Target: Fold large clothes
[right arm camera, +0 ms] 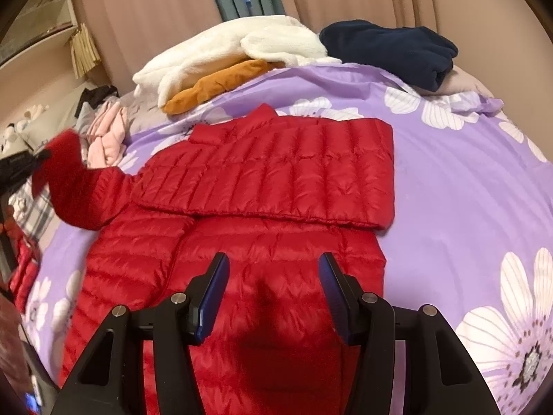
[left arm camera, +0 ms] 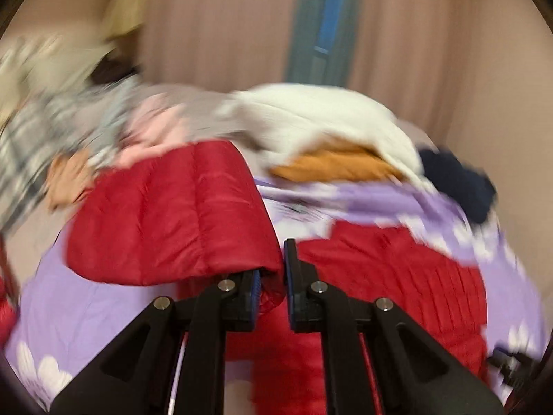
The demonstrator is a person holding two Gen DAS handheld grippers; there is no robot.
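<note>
A red puffer jacket (right arm camera: 262, 186) is spread on the floral bedspread (right arm camera: 449, 180). At left, its sleeve (left arm camera: 172, 221) is clamped in the left gripper (left arm camera: 273, 276); at right, the right gripper (right arm camera: 273, 297) is held half-open, empty, above the hem. The sleeve is best laid flat across the chest.

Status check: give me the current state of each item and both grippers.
Red quilted puffer jacket: flat on the bedspread, one sleeve folded across its chest, other sleeve lifted.
Left gripper: shut on the lifted sleeve.
Right gripper: open, empty, over the jacket's lower part.
White fleece garment: heaped, unfolded.
Navy fleece garment: folded.
</note>
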